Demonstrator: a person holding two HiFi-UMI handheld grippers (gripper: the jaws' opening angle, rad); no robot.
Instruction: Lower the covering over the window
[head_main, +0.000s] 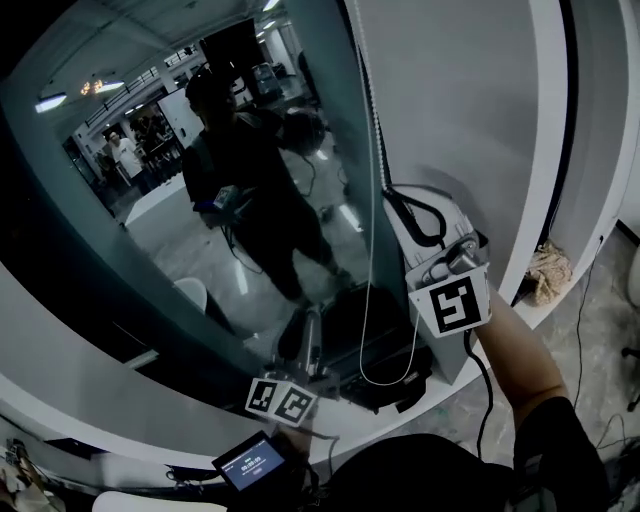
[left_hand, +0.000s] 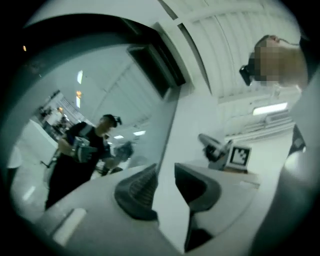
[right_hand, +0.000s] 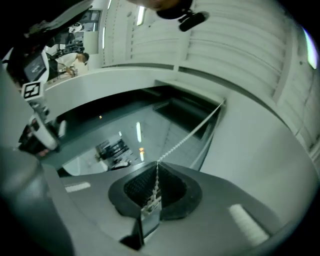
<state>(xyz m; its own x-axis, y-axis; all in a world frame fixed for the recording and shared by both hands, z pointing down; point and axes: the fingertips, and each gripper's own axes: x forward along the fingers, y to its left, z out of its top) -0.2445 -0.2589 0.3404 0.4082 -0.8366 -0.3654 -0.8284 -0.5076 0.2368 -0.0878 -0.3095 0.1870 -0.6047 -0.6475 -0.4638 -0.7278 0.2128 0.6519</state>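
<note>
**Window** (head_main: 150, 250): large pane in a white surround (head_main: 460, 100). The glass mirrors a lit room and the dark figure of the person holding the grippers.

**Covering** (right_hand: 185, 107): up at the head of the window, where it shows only as a dark band under the top of the surround. The pane below it is bare. It shows only in the two gripper views.

**Bead chain** (right_hand: 190, 132): thin and pale, it hangs down the right edge of the pane. It runs taut from the top corner by the covering to the right gripper. Below that gripper the slack falls in a long loop in front of the sill.

**Right gripper** (right_hand: 156, 172): raised at the right edge of the pane and pointing upward. Its jaws are closed on the bead chain, which passes between the ribbed pads. A bare forearm (head_main: 520, 360) leads down from it.

**Left gripper** (left_hand: 164, 170): lower, near the bottom of the pane and well apart from the right gripper. Its jaws stand apart with nothing between them. Only the edge of the surround shows beyond the gap.

**Crumpled cloth** (head_main: 548, 272): lies on the ledge to the right of the surround, clear of both grippers.

**Small lit screen** (head_main: 255, 462): sits just below the left gripper's marker cube. Its text is too small to read.
</note>
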